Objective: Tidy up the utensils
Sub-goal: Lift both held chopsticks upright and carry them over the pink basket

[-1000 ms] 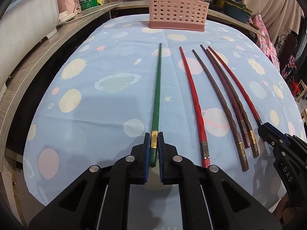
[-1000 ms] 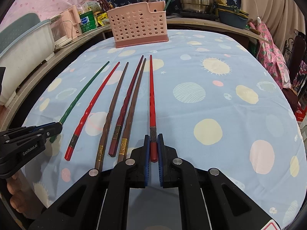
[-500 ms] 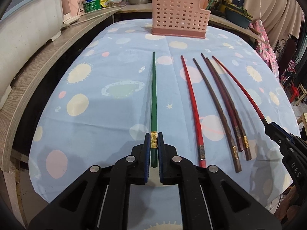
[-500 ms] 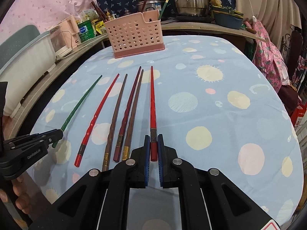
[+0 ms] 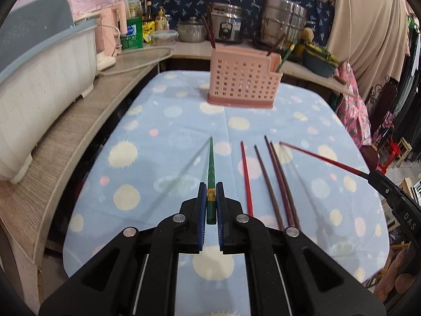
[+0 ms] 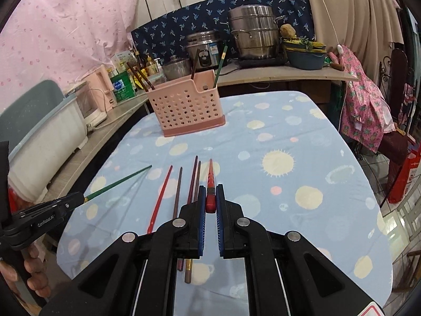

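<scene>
On the wooden counter at far left sits a white plastic dish rack with a grey-blue lid [image 5: 39, 73]. Next, the left gripper [image 5: 209, 200] is clamped on the thick end of a long green chopstick [image 5: 210, 166], held clear of the blue planet-print tablecloth [image 5: 158, 121], its shadow falling to the left. Beside it on the cloth lie a red chopstick [image 5: 246, 176] and three dark brown chopsticks [image 5: 276, 176], close together and roughly parallel. At the table's far edge stands the pink perforated plastic utensil basket [image 6: 184, 110]: brown chopsticks lean out of its left side, one brown and one green stick rise from its right compartment. Rightmost, the right gripper [image 6: 209, 200] pinches a second red chopstick [image 6: 210, 181], lifted off the cloth.
</scene>
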Available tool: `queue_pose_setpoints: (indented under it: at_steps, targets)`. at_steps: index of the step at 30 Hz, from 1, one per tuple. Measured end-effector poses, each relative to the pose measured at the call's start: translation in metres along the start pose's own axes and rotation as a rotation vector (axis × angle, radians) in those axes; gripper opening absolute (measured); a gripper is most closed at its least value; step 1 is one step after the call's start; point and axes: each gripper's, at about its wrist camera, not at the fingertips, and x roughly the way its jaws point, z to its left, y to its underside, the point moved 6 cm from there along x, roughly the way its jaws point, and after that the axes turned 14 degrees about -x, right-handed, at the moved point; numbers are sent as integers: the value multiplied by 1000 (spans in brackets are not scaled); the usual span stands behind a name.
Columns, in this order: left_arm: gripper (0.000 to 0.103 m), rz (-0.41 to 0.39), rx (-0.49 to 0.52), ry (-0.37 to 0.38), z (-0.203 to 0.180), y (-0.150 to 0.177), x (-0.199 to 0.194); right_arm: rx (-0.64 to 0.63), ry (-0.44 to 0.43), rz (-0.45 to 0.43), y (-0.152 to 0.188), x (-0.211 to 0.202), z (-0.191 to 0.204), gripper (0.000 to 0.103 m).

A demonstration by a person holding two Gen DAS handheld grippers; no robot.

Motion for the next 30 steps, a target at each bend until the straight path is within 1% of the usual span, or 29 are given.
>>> queue_pose_setpoints:
  at_steps: [3,12,17,21,25,30]
  targets:
    - [7,-40,-1,7,-4,-20,-9,10,3,-33,-19,-6,-6,7]
    - [7,-112,-13,40,-21,-78,-20,72,-31,-114,-72,-13,-22,7]
    - [7,-139,-22,74,-33,-107,-23,72,-22,-166,-101,-14,-26,7]
    - [7,-183,-30,92,-42,-136,-29,79,-22,-215,-127,-14,-30,7]
    - [7,-243,-33,102,-55,-172,-36,91,-37,-268,-162,-10,-32,7]
    - [7,-334,-36,126,-76,-223,-46,99,-43,-340,-216,0,-32,7]
